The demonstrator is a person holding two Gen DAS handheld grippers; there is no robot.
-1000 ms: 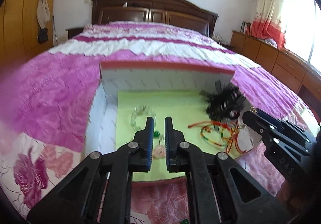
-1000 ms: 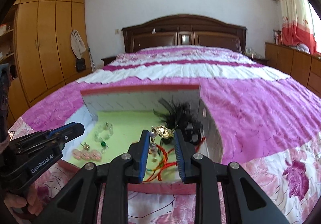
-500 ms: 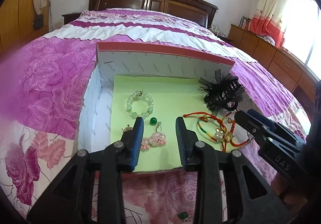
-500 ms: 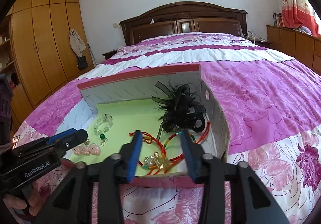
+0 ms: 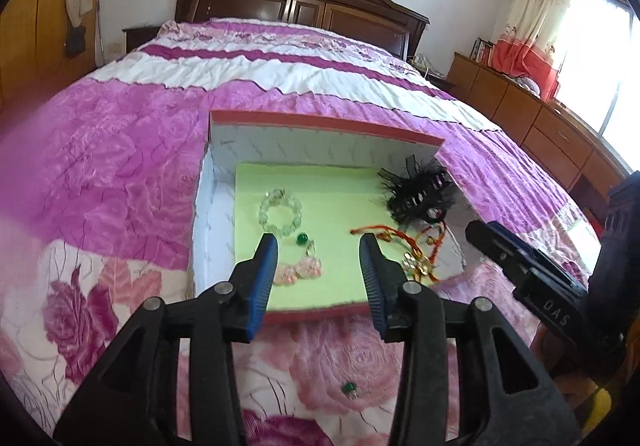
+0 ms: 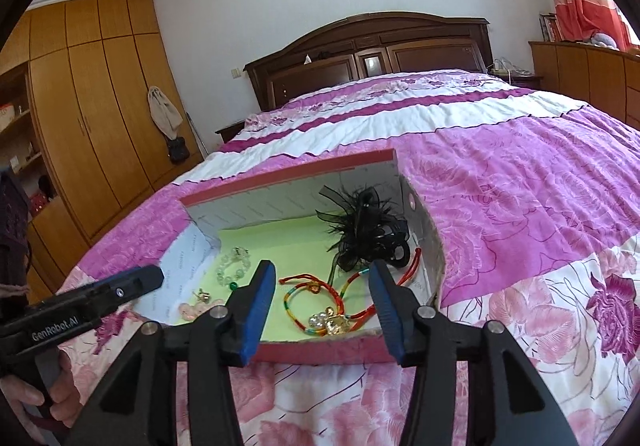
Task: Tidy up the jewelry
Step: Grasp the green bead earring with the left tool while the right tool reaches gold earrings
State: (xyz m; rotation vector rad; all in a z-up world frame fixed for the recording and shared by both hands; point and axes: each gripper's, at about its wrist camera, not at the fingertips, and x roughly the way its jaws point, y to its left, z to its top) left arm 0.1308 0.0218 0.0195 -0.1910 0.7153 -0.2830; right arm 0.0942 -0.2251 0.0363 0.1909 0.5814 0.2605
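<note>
Left wrist: pink earring half-hidden.

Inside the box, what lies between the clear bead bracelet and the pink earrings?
In the left wrist view, a small green bead lies on the green lining between the clear bead bracelet and the pink earrings. Nothing else lies there.

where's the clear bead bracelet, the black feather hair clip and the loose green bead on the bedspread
clear bead bracelet (image 5: 280,212), left wrist view, on its bead ring
black feather hair clip (image 6: 366,232), right wrist view, on the feathers
loose green bead (image 5: 348,387), left wrist view, on the bead itself
</note>
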